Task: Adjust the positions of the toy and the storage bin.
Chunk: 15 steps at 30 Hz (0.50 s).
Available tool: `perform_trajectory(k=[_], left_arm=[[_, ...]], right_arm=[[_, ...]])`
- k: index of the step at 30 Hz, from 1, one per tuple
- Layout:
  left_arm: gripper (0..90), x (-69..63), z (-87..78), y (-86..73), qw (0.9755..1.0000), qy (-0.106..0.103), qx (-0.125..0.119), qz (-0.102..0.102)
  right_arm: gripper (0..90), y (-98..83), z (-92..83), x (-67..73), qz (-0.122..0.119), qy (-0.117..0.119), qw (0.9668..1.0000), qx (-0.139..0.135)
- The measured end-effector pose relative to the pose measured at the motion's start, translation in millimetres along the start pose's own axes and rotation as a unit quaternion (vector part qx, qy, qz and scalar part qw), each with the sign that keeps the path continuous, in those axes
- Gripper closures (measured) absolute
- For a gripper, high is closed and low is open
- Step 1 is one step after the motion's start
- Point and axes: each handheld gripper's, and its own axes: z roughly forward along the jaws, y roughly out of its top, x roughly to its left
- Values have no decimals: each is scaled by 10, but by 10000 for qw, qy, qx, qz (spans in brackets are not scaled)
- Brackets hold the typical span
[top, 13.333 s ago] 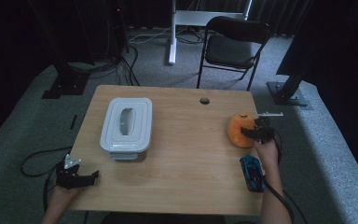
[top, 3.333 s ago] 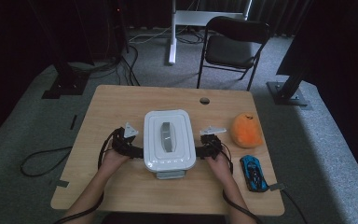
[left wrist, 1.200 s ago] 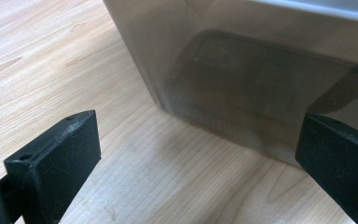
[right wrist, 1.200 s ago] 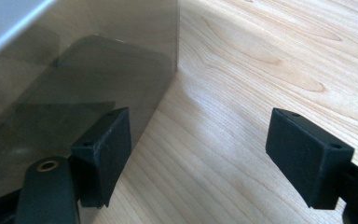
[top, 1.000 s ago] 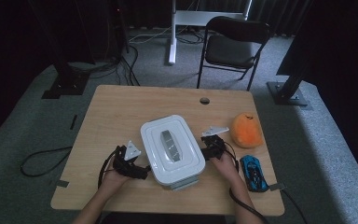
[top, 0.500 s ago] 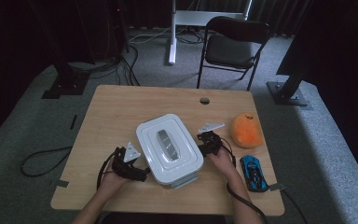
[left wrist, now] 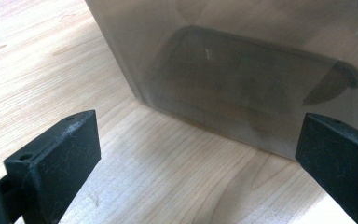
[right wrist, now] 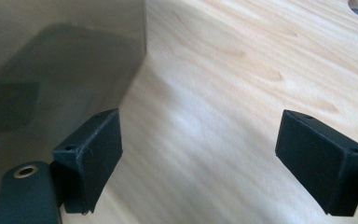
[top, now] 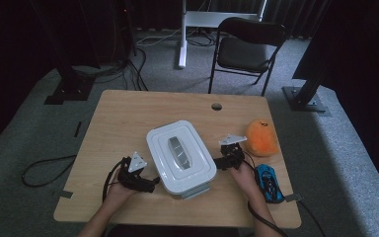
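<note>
Both grippers, left (top: 150,183) and right (top: 218,162), jaws apart, right's just widened, flanking the lidded container (top: 180,157).

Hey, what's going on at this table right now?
A person is handling a white lidded container near the middle of a wooden table, with a two-jaw tool in each hand. The left tool sits at the container's left side and the right tool at its right side; both stand open, and the right one's jaws have just been opening with nothing between them. An orange plush fruit and a blue toy car lie off to the right.
</note>
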Motion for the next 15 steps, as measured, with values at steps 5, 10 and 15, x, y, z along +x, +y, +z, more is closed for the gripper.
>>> perform_trajectory(k=[5, 10, 15], left_arm=[[3, -18, 21, 8, 10000, -40, 10, 22], [3, -25, 33, 11, 10000, -54, 9, 16], [3, -21, 41, 13, 10000, -69, 35, -3]], right_arm=[[132, -195, -134, 38, -31, -125, 9999, 23], [131, -384, -262, 122, 140, -225, 9996, -38], [131, -581, -295, 200, 272, -719, 9970, 88]])
